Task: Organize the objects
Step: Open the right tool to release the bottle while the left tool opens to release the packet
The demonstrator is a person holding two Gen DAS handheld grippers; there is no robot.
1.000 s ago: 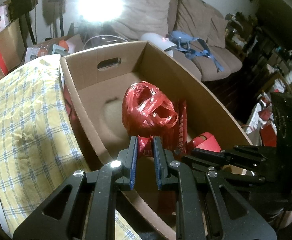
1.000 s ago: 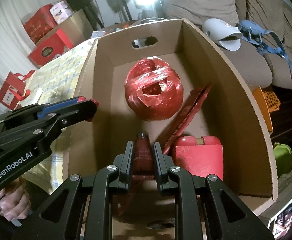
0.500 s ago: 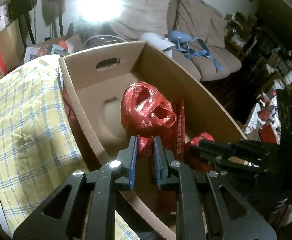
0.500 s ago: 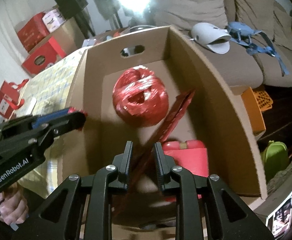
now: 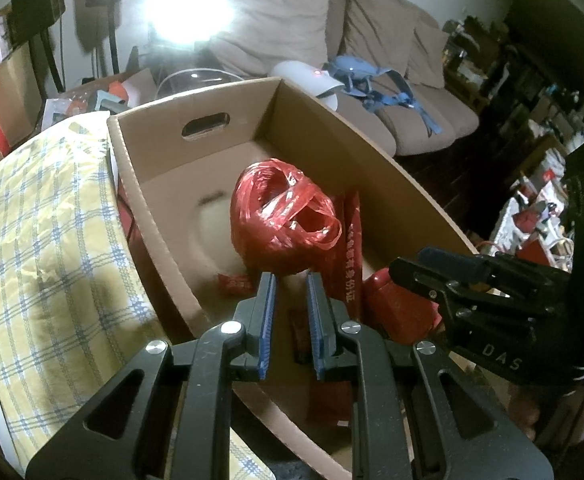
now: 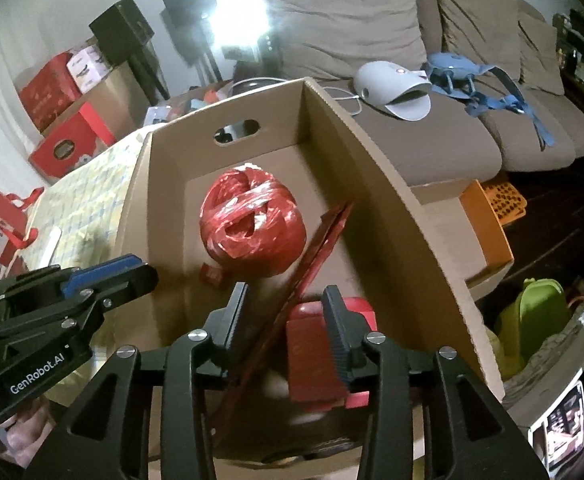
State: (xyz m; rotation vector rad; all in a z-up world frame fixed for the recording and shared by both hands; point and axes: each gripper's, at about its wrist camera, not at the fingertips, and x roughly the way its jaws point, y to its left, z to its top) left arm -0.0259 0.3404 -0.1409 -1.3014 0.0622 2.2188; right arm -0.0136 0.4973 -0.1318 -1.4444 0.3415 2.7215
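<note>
Your right gripper [image 6: 288, 300] hung over the near end of the cardboard box [image 6: 392, 208], tipped steeply down. Its jaws had just been opening and stood moderately apart, pressing on nothing. A long flat red packet [image 6: 324, 232] ran slantwise through the gap, and a red case [image 6: 312, 340] lay on the box floor behind the right-hand finger.

Your left gripper [image 5: 290, 280] hovered over the same end of the box from the other side. Its blue pads [image 5: 266, 320] were only narrowly apart, and you had nothing clamped between them; the box floor showed through the slit. Your hand [image 6: 16, 432] was just visible under its body at the edge of the right wrist view.

Inside the box, a ball of red plastic twine [image 6: 252, 232] sat near the middle, touching the long packet on its right. A small red packet [image 6: 211, 274] lay flat just beside the ball, at its near left. The far wall had an oval handle slot [image 6: 236, 130].

That box stood on a worktop covered with a yellow checked cloth [image 5: 32, 220].

Beyond it ran a beige sofa [image 6: 372, 20] carrying a white device [image 6: 392, 88] and a tangle of blue straps [image 6: 492, 92]. A glaring lamp [image 6: 240, 12] washed out the back wall. Red gift boxes [image 6: 72, 140] were stacked to the left; an orange basket [image 6: 500, 200] sat to the right of the box.
</note>
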